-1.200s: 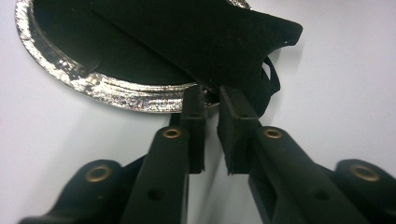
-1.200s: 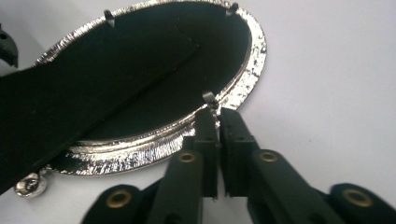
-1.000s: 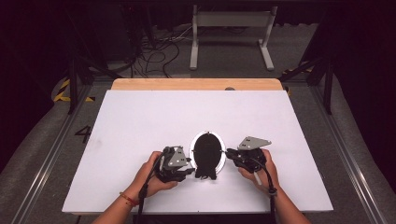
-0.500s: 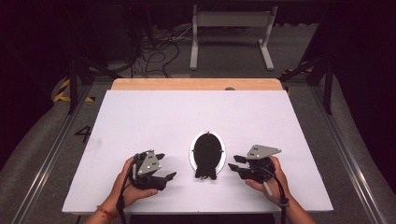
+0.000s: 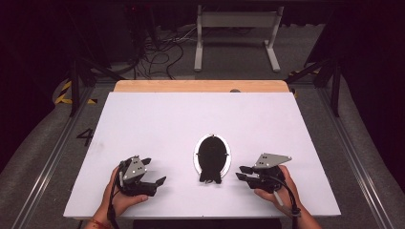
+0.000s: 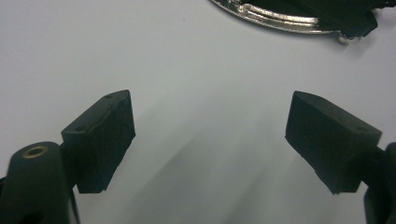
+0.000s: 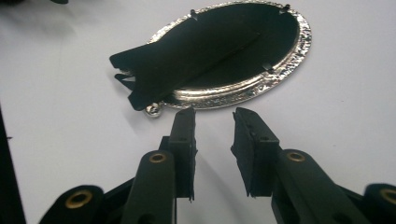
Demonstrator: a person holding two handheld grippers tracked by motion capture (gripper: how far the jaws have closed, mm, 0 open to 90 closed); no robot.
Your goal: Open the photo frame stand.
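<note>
From above, an oval silver frame (image 5: 212,156) lies on the white tabletop (image 5: 157,119), long axis running away from the person, between the left gripper (image 5: 155,183) and the nearer right gripper (image 5: 242,172). The left gripper view has jaws wide apart, just opened, frame (image 6: 275,14) ahead-right. The right gripper view has jaws narrowly apart, just closing on nothing, frame (image 7: 280,65) just ahead.

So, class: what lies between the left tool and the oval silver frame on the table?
Nothing: in the high view only bare white tabletop separates the left tool from the oval silver frame. The left gripper view shows the same bare stretch.
</note>
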